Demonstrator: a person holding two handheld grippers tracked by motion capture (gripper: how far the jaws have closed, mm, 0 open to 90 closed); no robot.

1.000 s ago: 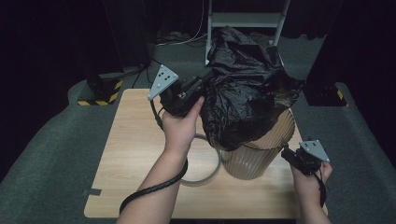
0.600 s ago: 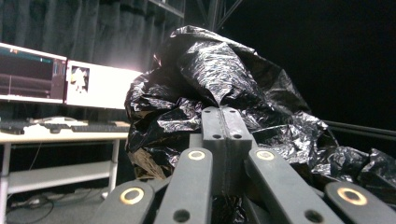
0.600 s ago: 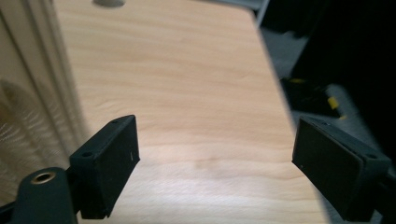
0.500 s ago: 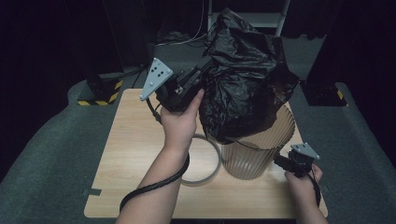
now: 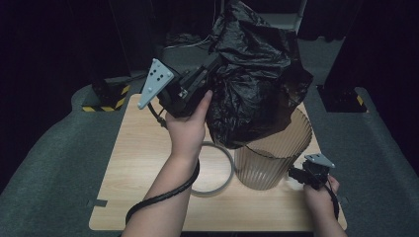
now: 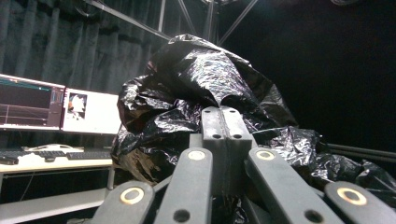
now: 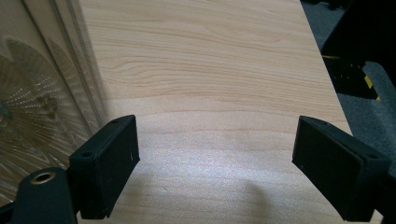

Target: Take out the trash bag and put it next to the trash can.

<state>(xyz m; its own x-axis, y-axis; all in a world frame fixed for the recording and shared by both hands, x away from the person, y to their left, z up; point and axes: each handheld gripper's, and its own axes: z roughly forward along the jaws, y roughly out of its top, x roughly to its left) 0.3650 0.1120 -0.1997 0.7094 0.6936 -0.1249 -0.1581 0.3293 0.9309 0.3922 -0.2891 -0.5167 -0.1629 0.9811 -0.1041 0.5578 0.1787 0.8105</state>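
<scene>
Your left gripper (image 5: 207, 74) is raised above the far half of the table (image 5: 143, 148), its jaws pressed together on a fold of the black plastic bag (image 5: 257, 79); in the left gripper view the 2 jaws meet with film bunched around them (image 6: 226, 135). Your right gripper (image 7: 215, 172) sits low at the table's near right corner, jaws spread wide over bare wood and holding nothing, just beside the ribbed translucent bin (image 5: 274, 153).

The bag hangs crumpled, its lower end at the bin's rim on the far left side, not yet opened over it.

Risks, as judged from here: the pinch takes only 1 fold, so the film may slip free if you pull hard. The bin is light and unheld; dragging the bag across its rim could tip or slide it toward the right edge. The loose grey ring (image 5: 217, 170) lying left of the bin could be knocked by your left forearm.

Hard to make out: the bag's mouth cannot be located among the folds; how much film is caught between the jaws is hidden; the bin's far wall is covered by the bag.
</scene>
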